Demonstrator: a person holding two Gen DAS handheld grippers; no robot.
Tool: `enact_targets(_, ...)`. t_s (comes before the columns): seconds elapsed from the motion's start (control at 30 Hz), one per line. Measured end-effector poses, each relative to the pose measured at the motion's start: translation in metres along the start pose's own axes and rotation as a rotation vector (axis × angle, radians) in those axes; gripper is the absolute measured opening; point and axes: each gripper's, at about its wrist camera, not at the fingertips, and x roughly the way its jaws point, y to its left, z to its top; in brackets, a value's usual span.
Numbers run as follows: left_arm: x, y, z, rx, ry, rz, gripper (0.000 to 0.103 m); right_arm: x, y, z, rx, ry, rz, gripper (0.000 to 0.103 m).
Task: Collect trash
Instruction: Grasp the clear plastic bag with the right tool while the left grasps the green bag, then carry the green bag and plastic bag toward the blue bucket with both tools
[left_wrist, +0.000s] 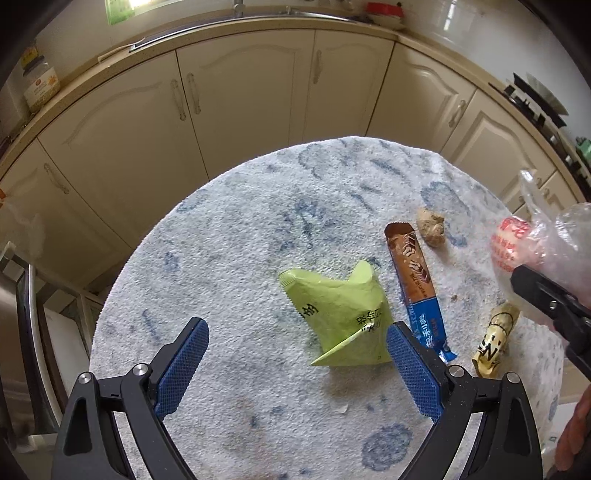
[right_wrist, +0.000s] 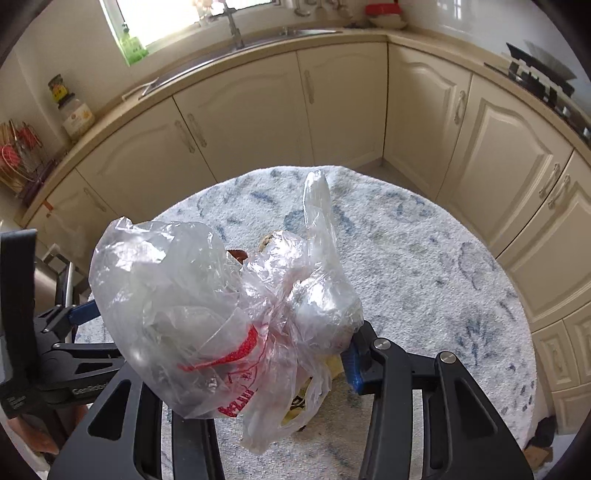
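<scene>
your left wrist camera looks forward and down between its own fingers, close over the round table (left_wrist: 258, 221), facing the cabinets (left_wrist: 236, 99). your right wrist camera faces the same cabinets (right_wrist: 240, 118) from just above the table (right_wrist: 424, 266), its near field largely blocked by a clear plastic bag (right_wrist: 207, 295). both views share the tabletop, cabinets and sink counter (left_wrist: 258, 22).

A round table (left_wrist: 258, 229) covered in a white cloth with blue blotches. Lying on it: a crumpled green packet (left_wrist: 340, 314) near the middle, a long brown and blue wrapper (left_wrist: 415, 288) just beside it, a beige crumpled lump (left_wrist: 431, 228) further back, and a yellow wrapper (left_wrist: 495, 343) near the edge.
</scene>
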Motion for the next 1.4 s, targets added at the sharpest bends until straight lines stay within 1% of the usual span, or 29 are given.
enact_targets(0.07, 0.009, -0.004, 0.002, -0.006, 0.002, 0.023, 0.095, -0.006, -0.007, 0.002, 0.010, -0.021, -0.016, 0.044)
enact_targets(0.1, 0.014, -0.005, 0.003, -0.013, 0.002, 0.020, 0.095, -0.008, -0.010, 0.003, 0.014, -0.034, -0.032, 0.044)
enact_targets(0.2, 0.026, -0.006, 0.006, -0.037, 0.011, -0.028, 0.095, -0.010, -0.022, 0.004, 0.029, -0.056, -0.065, 0.044)
enact_targets(0.23, 0.030, -0.006, 0.007, -0.038, 0.017, -0.042, 0.095, -0.007, -0.025, 0.004, 0.041, -0.053, -0.064, 0.044)
enact_targets(0.27, 0.031, -0.007, 0.007, -0.030, 0.003, -0.046, 0.092, -0.005, -0.028, 0.004, 0.052, -0.046, -0.058, 0.044)
enact_targets(0.3, 0.029, -0.009, 0.006, -0.014, -0.017, -0.034, 0.070, -0.001, -0.031, 0.004, 0.059, -0.036, -0.052, 0.044)
enact_targets(0.33, 0.027, -0.012, 0.005, 0.011, -0.036, -0.001, 0.040, 0.002, -0.033, 0.004, 0.061, -0.024, -0.051, 0.044)
enact_targets(0.37, 0.027, -0.013, 0.005, 0.020, -0.040, 0.005, 0.038, 0.005, -0.034, 0.003, 0.063, -0.015, -0.053, 0.044)
enact_targets(0.43, 0.027, -0.011, 0.004, 0.007, -0.033, -0.028, 0.031, 0.008, -0.034, 0.001, 0.066, -0.007, -0.057, 0.044)
enact_targets(0.5, 0.023, -0.011, 0.002, 0.009, -0.032, -0.031, 0.028, 0.008, -0.033, 0.000, 0.067, 0.000, -0.050, 0.044)
enact_targets(0.63, 0.009, -0.014, -0.006, 0.031, -0.038, -0.018, 0.027, -0.002, -0.029, -0.006, 0.062, -0.006, -0.049, 0.044)
enact_targets(0.87, -0.037, -0.021, -0.034, 0.058, -0.098, -0.010, 0.027, -0.025, -0.023, -0.028, 0.063, -0.012, -0.051, 0.044)
enact_targets(0.97, -0.055, -0.020, -0.047, 0.064, -0.108, -0.029, 0.027, -0.037, -0.020, -0.043, 0.068, -0.010, -0.048, 0.044)
enact_targets(1.1, -0.074, -0.017, -0.068, 0.071, -0.127, -0.004, 0.027, -0.054, -0.018, -0.067, 0.079, -0.009, -0.030, 0.044)
enact_targets(1.17, -0.083, -0.015, -0.080, 0.070, -0.128, -0.011, 0.027, -0.063, -0.020, -0.080, 0.095, -0.012, -0.021, 0.044)
enact_targets(1.3, -0.102, -0.014, -0.109, 0.089, -0.137, 0.005, 0.027, -0.082, -0.021, -0.108, 0.104, -0.018, -0.020, 0.044)
enact_targets(1.4, -0.117, -0.013, -0.135, 0.096, -0.134, -0.013, 0.027, -0.094, -0.022, -0.129, 0.110, -0.017, -0.022, 0.044)
